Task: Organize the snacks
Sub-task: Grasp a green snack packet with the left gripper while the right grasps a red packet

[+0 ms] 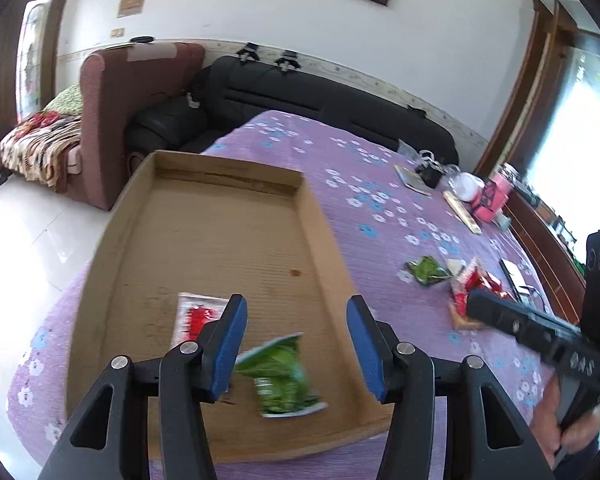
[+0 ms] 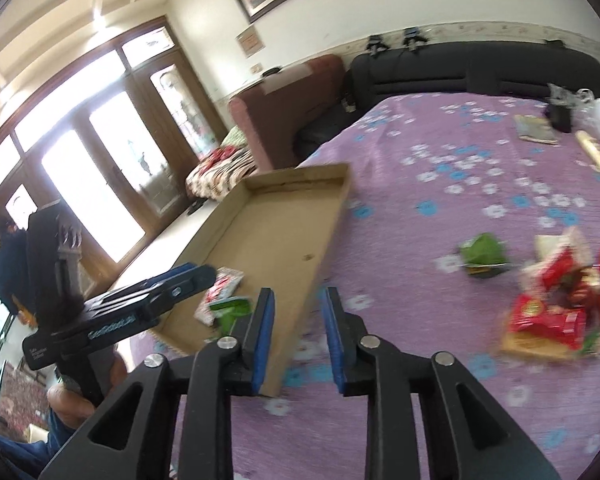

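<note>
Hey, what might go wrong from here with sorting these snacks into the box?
The green packet in the box lies right under the open left gripper, so a low pass could drag it out. The red packets are piled together; the right gripper may grab several or scatter them.

Left gripper (image 1: 296, 344) pitched downward, jaws parted with nothing pressed between the blue pads (image 1: 228, 354); right gripper (image 2: 298, 338) likewise pitched downward, jaws set narrower and empty, its black body gripped from below by a hand (image 1: 568, 420) at the handle.
</note>
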### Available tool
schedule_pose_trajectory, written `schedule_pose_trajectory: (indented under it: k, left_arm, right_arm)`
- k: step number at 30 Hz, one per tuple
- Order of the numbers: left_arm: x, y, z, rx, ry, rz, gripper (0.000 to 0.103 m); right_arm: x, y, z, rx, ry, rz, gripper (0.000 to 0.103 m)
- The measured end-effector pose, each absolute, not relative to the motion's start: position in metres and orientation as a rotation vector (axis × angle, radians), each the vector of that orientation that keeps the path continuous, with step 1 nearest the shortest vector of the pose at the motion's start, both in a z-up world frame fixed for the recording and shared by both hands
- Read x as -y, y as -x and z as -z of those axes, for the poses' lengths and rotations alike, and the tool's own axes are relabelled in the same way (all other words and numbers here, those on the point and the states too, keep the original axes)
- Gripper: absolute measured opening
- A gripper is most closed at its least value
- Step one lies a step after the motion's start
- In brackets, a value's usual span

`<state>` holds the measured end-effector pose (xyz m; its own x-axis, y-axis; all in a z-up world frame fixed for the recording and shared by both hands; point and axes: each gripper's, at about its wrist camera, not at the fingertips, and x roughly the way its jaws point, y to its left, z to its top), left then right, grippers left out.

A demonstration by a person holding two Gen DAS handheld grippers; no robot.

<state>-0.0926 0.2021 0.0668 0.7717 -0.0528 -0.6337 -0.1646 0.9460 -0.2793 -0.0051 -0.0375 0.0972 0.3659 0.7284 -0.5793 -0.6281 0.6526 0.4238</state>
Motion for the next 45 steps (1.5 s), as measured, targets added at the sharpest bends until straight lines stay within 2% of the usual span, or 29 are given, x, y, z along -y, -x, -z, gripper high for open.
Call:
schedule_pose_trajectory:
  k: [4, 10, 12, 14, 17, 22, 26, 36, 37, 38, 39, 45]
  left_arm:
    - [-0.177, 0.082, -0.074, -0.715, 0.299, -0.021, 0.055]
    - [-0.13, 0.056, -0.078, -0.775, 0.264, 0.067, 0.055]
    - [-0.113, 0.042, -0.078, -0.805, 0.261, 0.104, 0.061]
    - [-0.095, 0.026, -0.077, -0.833, 0.246, 0.121, 0.066]
    - [-0.076, 0.001, -0.075, -0.866, 0.24, 0.144, 0.069]
    - [-0.07, -0.042, -0.062, -0.948, 0.292, 0.134, 0.069]
    - [-0.073, -0.072, -0.051, -1.004, 0.339, 0.096, 0.069]
    - [-0.039, -0.107, -0.022, -1.072, 0.276, 0.076, 0.069]
    - [-0.037, -0.108, -0.018, -1.064, 0.256, 0.054, 0.069]
    - [-0.037, -0.108, -0.016, -1.052, 0.238, 0.042, 0.06]
    - [-0.037, -0.108, -0.015, -1.044, 0.219, 0.034, 0.043]
    - [-0.046, -0.101, -0.011, -0.932, 0.141, 0.003, 0.041]
  right_arm:
    - [0.079, -0.017, -0.1, -0.808, -0.158, -0.785, 0.028]
    - [0.142, -0.061, -0.074, -0.873, -0.259, -0.674, 0.028]
    - [0.155, -0.073, -0.063, -0.893, -0.293, -0.671, 0.028]
    - [0.16, -0.085, -0.049, -0.936, -0.317, -0.666, 0.028]
    - [0.16, -0.097, -0.032, -1.008, -0.357, -0.681, 0.028]
    - [0.157, -0.09, -0.033, -1.067, -0.349, -0.744, 0.029]
    - [0.147, -0.078, -0.036, -1.118, -0.289, -0.807, 0.034]
    - [0.175, -0.087, -0.037, -1.095, -0.35, -0.642, 0.034]
    - [0.176, -0.087, -0.037, -1.093, -0.353, -0.64, 0.034]
    - [0.177, -0.087, -0.038, -1.089, -0.354, -0.638, 0.034]
    - [0.176, -0.087, -0.039, -1.081, -0.347, -0.636, 0.034]
    - [0.159, -0.079, -0.04, -1.069, -0.249, -0.655, 0.034]
